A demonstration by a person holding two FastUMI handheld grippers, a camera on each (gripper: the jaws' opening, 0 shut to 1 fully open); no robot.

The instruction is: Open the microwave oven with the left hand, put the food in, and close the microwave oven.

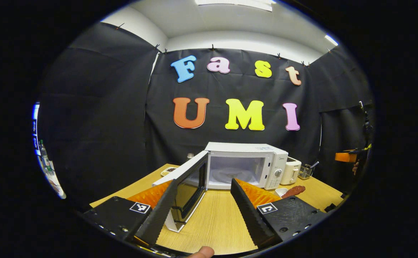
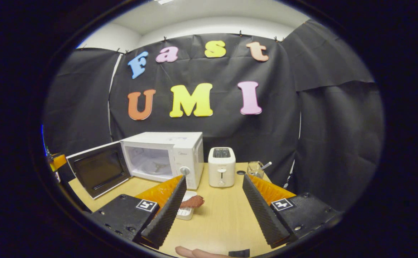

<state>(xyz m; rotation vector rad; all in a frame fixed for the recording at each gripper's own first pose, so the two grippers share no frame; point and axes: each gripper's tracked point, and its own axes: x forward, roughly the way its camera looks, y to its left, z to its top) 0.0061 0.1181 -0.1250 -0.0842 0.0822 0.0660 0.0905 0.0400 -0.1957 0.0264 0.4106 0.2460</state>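
Your microwave oven (image 1: 246,165) sits toward the back of the wooden table (image 1: 216,222), and its door (image 1: 185,186) is swung wide open to the oven's left, so the white cavity (image 1: 232,170) shows bare. In the right gripper view the same oven (image 2: 166,157) stands left of centre with its door (image 2: 99,168) hanging open at the table's left edge. The food (image 2: 191,202), a reddish-brown piece, lies across a small white tray (image 2: 186,211) on the table just in front of the oven's control panel; in the left gripper view you see it (image 1: 294,190) to the right of the oven's front.

Your left gripper (image 1: 201,211) is spread wide with nothing between its fingers, the open door standing just beyond its left finger. Your right gripper (image 2: 212,211) is likewise spread wide and holds nothing; the food lies just beyond its left finger.

A white toaster (image 2: 221,166) stands right beside the oven, and a glass (image 2: 255,168) with something in it stands farther right.
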